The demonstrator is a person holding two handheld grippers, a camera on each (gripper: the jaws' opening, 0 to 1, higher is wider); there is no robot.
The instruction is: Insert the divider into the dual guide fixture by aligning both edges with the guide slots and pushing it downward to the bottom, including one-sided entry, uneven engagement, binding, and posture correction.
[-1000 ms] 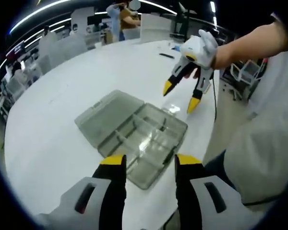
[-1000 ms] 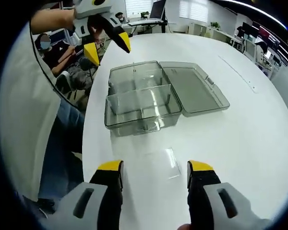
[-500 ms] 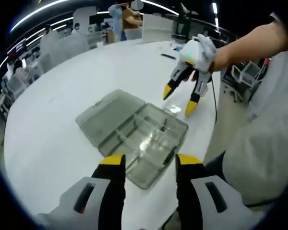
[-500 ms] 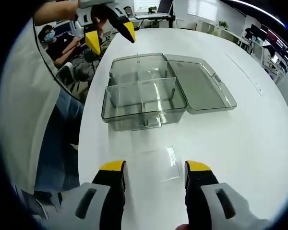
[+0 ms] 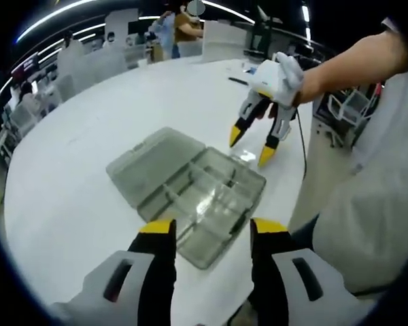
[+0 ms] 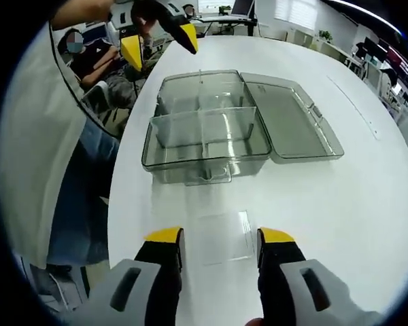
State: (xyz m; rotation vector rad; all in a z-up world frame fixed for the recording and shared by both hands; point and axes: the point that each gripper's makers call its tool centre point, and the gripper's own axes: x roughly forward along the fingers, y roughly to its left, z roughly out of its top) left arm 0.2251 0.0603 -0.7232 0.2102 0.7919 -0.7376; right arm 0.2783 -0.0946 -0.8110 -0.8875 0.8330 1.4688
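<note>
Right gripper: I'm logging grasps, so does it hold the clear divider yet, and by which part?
Nothing is held. The right gripper is open over the divider, which lies flat on the table.

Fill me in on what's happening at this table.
A person holds a gripper in each hand over a white table. The right gripper, jaws open, hangs over a clear divider lying flat on the table. The left gripper, also open, hovers above the open clear box. Nothing is gripped yet.

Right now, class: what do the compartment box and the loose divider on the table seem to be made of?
Compartment box: likely smoky translucent plastic; the table shows through its glossy walls. Divider: apparently clear plastic sheet, with only edges and glints visible.
</note>
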